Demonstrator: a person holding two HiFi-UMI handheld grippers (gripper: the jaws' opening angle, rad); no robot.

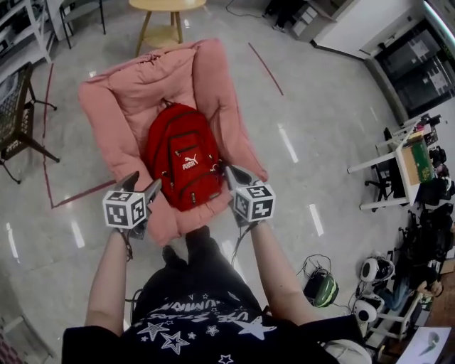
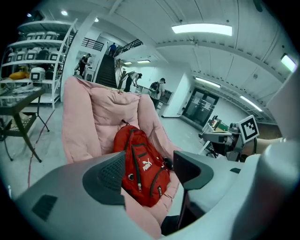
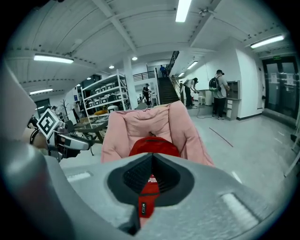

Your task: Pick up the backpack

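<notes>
A red backpack (image 1: 183,162) with a white logo lies upright against the seat of a pink padded chair (image 1: 121,106). My left gripper (image 1: 142,183) hovers at the chair's front edge, left of the backpack's lower end. Its jaws stand apart with nothing between them. In the left gripper view the backpack (image 2: 140,164) shows through the gap of the gripper (image 2: 150,168). My right gripper (image 1: 233,173) is at the backpack's lower right corner, close to it, jaws shut and empty. In the right gripper view the backpack (image 3: 154,146) lies beyond the closed gripper (image 3: 151,173).
A wooden stool (image 1: 167,7) stands behind the chair and a black side table (image 1: 14,106) to its left. Desks and cluttered gear (image 1: 412,156) fill the right side. A dark helmet-like object (image 1: 320,288) lies on the floor near the person's right. People stand by distant stairs (image 2: 133,79).
</notes>
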